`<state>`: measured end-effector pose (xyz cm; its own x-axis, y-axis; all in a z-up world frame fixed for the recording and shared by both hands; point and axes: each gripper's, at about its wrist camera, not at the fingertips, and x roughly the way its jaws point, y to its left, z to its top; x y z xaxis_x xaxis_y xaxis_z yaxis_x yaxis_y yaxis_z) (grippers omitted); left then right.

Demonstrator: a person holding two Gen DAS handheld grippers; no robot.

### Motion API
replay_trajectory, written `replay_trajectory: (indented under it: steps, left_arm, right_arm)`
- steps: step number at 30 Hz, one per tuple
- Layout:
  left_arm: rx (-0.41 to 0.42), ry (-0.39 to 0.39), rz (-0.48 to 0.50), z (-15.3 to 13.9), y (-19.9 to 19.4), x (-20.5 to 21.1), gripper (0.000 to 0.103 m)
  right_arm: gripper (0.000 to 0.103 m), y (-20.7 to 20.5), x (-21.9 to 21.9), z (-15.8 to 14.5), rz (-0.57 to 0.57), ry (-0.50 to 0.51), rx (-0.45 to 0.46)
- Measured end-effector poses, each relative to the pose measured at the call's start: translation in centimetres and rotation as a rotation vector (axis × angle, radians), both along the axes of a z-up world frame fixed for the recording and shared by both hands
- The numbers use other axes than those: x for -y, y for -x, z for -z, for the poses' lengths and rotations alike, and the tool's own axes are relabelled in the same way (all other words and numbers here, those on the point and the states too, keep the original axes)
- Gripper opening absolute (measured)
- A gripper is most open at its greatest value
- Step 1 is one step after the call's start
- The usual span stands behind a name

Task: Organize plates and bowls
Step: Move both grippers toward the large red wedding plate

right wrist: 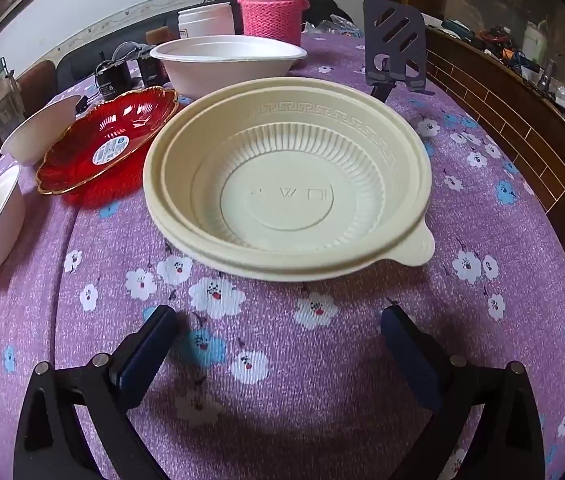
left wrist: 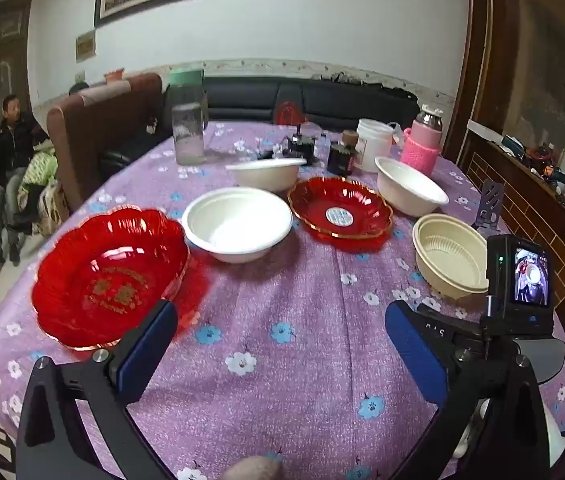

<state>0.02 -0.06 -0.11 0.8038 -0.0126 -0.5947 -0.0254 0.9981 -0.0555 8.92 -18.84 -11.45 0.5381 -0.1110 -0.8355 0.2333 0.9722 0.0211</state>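
Note:
On the purple flowered tablecloth [left wrist: 282, 360] lie two red scalloped plates: a near one [left wrist: 108, 276] at the left and a gold-rimmed one [left wrist: 340, 208] further back, also seen in the right wrist view [right wrist: 108, 136]. Three white bowls stand around them: middle [left wrist: 238, 222], back [left wrist: 266, 172] and right [left wrist: 408, 186]. A cream plastic bowl [right wrist: 286, 176] sits just ahead of my right gripper [right wrist: 278, 336], which is open and empty. My left gripper [left wrist: 282, 332] is open and empty, its left finger beside the near red plate.
A glass jar [left wrist: 188, 132], dark bottles [left wrist: 340, 156], a white tub [left wrist: 374, 142] and a pink knit-sleeved flask [left wrist: 422, 146] stand at the table's far side. A dark phone stand [right wrist: 396, 44] stands at the right. A wooden cabinet [left wrist: 530, 208] borders the right.

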Motion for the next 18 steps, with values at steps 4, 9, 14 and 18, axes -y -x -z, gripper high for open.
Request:
replay_trajectory:
  steps: [4, 9, 14, 18]
  left_arm:
    - [-0.076, 0.043, 0.004, 1.1, -1.0, -0.3, 0.103]
    - [-0.151, 0.007, 0.025, 3.2, -2.2, 0.5, 0.103]
    - [-0.252, -0.031, 0.086, 5.8, -4.4, 1.7, 0.103]
    - [-0.326, -0.048, 0.113, 8.2, -6.3, 2.2, 0.103]
  right_arm:
    - [0.102, 0.4, -0.2, 0.0, 0.0, 0.004, 0.003]
    - [0.102, 1.0, -0.1, 0.2, -0.002, -0.003, 0.004]
    - [0.102, 0.6, -0.1, -0.1, -0.004, -0.006, -0.013]
    - [0.102, 0.6, 0.0, -0.1, -0.001, -0.007, -0.014]
